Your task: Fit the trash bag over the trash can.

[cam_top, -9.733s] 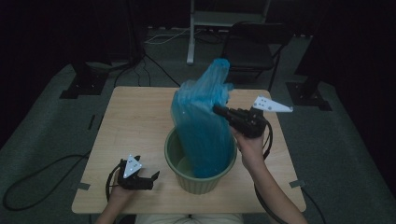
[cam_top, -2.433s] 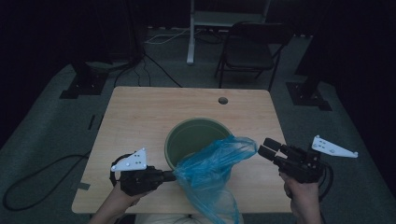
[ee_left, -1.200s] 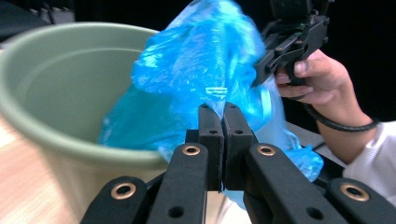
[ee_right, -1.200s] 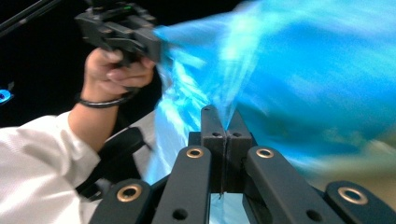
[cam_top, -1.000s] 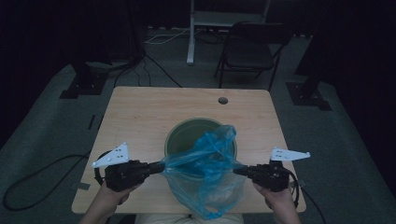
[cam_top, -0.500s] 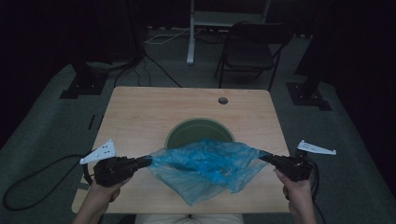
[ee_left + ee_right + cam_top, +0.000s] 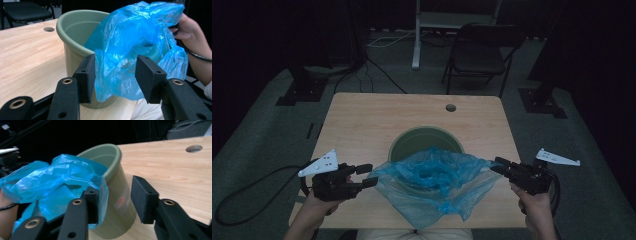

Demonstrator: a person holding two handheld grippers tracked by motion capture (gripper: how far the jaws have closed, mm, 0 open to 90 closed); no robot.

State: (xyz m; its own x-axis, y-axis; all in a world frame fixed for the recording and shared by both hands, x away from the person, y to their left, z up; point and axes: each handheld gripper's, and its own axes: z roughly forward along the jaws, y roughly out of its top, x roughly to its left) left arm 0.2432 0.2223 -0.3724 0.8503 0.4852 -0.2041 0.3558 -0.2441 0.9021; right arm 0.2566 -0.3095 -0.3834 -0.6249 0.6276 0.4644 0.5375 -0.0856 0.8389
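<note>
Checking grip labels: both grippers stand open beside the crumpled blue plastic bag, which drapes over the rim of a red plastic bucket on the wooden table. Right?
Not quite: the round plastic bucket is green, not red, as the left gripper view shows. The rest holds: the left gripper and right gripper stand open, the crumpled blue plastic bag drapes over the bucket's rim, on the wooden table.

A crumpled blue plastic bag (image 7: 432, 182) covers the near rim of the green bin (image 7: 412, 140) at centre frame — the bin's floor is lost in shadow. In the left gripper view the bag hides the bin's right side, and the bottom edge cuts off the bin's base.
</note>
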